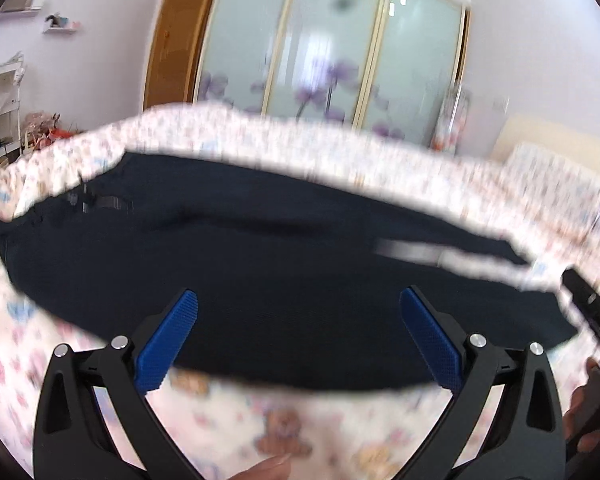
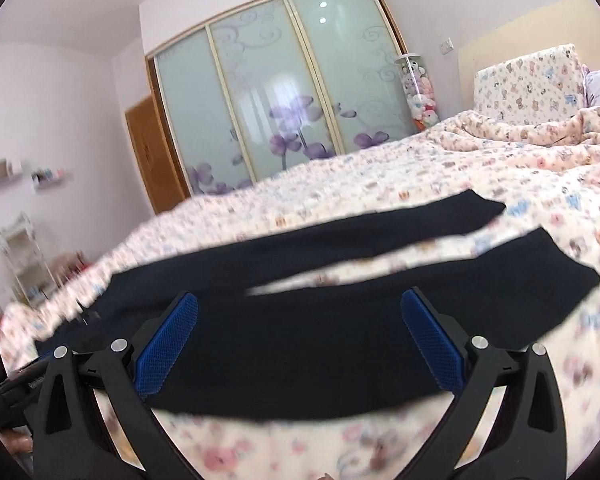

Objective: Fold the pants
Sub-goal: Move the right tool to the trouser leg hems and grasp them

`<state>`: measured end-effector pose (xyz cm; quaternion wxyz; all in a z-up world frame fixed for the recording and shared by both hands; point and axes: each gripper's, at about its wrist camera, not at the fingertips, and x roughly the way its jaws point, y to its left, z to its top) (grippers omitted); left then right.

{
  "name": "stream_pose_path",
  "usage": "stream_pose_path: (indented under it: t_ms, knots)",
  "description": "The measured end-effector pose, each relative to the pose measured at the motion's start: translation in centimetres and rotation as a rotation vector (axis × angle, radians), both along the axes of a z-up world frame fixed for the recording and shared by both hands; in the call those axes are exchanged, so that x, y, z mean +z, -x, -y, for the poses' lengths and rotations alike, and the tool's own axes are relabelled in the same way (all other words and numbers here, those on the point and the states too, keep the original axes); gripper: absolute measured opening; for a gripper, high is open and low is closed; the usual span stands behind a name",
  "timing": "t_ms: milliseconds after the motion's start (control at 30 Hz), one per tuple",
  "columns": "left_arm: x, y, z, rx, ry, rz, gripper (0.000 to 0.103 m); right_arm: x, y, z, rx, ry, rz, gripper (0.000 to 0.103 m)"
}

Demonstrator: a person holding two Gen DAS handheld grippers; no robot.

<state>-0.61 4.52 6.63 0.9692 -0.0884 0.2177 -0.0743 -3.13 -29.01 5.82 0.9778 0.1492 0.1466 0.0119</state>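
Two wide-open tools (image 1: 298, 306) (image 2: 299, 308) over dark pants (image 2: 320, 340) on bedspread (image 2: 440, 168)

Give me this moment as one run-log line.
pants: flat on bed, legs apart, unfolded | left gripper: open, holding nothing | right gripper: open, holding nothing

Pants (image 2: 308, 320) lie flat on bed (image 2: 440, 168), legs running right, waist left. Wardrobe (image 2: 268, 92) behind bed; pillow (image 2: 528, 84) far right.
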Motion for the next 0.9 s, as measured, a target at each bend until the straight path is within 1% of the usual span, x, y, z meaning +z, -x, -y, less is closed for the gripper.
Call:
stream_pose_path:
  t_ms: [33,100,133,200,233,300,333,400,467,567,667,700,733,800,900]
  knots:
    - [0.7,0.1,-0.2,0.013,0.009,0.040,0.101,0.8,-0.5,0.9,0.001,-0.020,0.004,0.102]
    - [1.6,0.4,-0.7,0.064,0.002,0.128,0.101,2.2,-1.9,2.4,-0.018,-0.017,-0.011,0.102]
    - [1.7,0.5,-0.8,0.094,-0.009,0.169,0.101,2.9,-2.8,3.2,-0.035,-0.008,-0.033,0.102]
    - [1.3,0.8,-1.0,0.148,-0.036,0.220,0.101,4.1,-5.2,5.5,-0.075,-0.010,-0.092,0.102]
    - [0.8,0.7,-1.1,0.164,-0.049,0.222,0.101,4.6,-6.4,6.7,-0.095,-0.024,-0.117,0.102]
    - [0.0,0.4,-1.2,0.170,-0.060,0.194,0.101,5.2,-9.7,10.2,-0.140,-0.099,-0.181,0.102]
    - [-0.4,0.2,-1.2,0.161,-0.057,0.175,0.101,5.2,-10.8,11.4,-0.149,-0.132,-0.196,0.102]
    - [-1.1,0.0,-1.4,0.131,-0.039,0.145,0.101,5.1,-14.2,14.7,-0.169,-0.232,-0.247,0.102]
    - [-1.5,-0.2,-1.8,0.113,-0.016,0.138,0.101,4.8,-17.3,17.4,-0.212,-0.283,-0.284,0.102]
    - [-1.7,-0.5,-2.5,0.074,0.025,0.130,0.101,3.8,-21.8,20.6,-0.291,-0.273,-0.333,0.102]
    - [-2.1,-1.3,-2.2,0.022,0.031,0.111,0.101,1.8,-25.5,23.0,-0.328,-0.284,-0.387,0.102]
    - [-2.3,-1.6,-1.9,-0.009,0.025,0.098,0.101,1.1,-26.7,23.9,-0.341,-0.279,-0.405,0.100]
    - [-2.5,-1.9,-1.8,-0.030,0.013,0.087,0.101,0.4,-27.7,24.5,-0.362,-0.263,-0.424,0.092]
    - [-2.6,-2.1,-0.7,-0.064,-0.023,0.071,0.101,-0.9,-29.6,25.7,-0.412,-0.199,-0.449,0.083]
    - [-2.9,-2.0,0.5,-0.098,-0.067,0.066,0.101,-2.2,-31.3,27.0,-0.451,-0.155,-0.471,0.081]
